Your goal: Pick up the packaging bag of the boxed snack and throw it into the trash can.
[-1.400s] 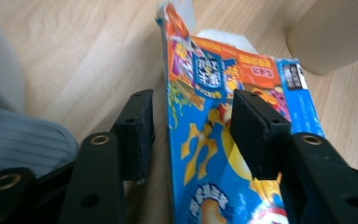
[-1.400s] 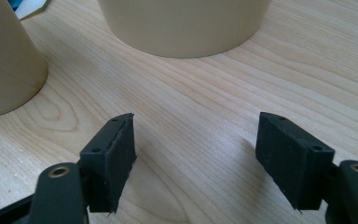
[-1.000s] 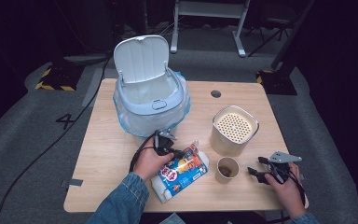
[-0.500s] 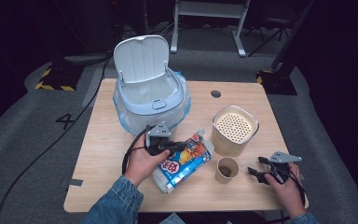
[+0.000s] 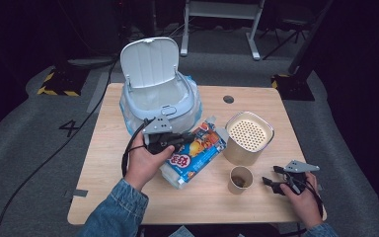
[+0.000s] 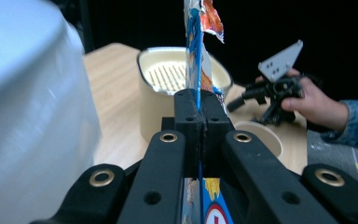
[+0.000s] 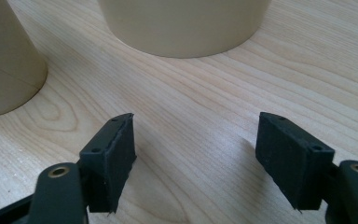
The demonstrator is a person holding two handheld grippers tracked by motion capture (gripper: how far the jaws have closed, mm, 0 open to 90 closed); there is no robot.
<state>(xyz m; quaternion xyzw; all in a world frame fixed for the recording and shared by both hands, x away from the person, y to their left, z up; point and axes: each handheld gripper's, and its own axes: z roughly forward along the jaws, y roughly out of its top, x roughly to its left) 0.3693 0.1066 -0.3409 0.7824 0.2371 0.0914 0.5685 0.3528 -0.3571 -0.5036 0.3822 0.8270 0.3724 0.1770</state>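
A wooden table (image 5: 113,163) carries everything. At its far left corner stands a white bin (image 5: 160,106) with a clear liner, its lid (image 5: 149,61) tilted up and open. Toward the right edge sits a beige round container (image 5: 249,138) topped by a perforated lid; the same container shows in the left gripper view (image 6: 168,88). Just in front of it, nearer the front edge, stands 1 small paper cup (image 5: 240,178), open and upright. A dark round hole (image 5: 228,98) marks the table near its far edge. Beyond the table lies grey floor with a yellow-and-black striped mark (image 5: 54,84) at the left.
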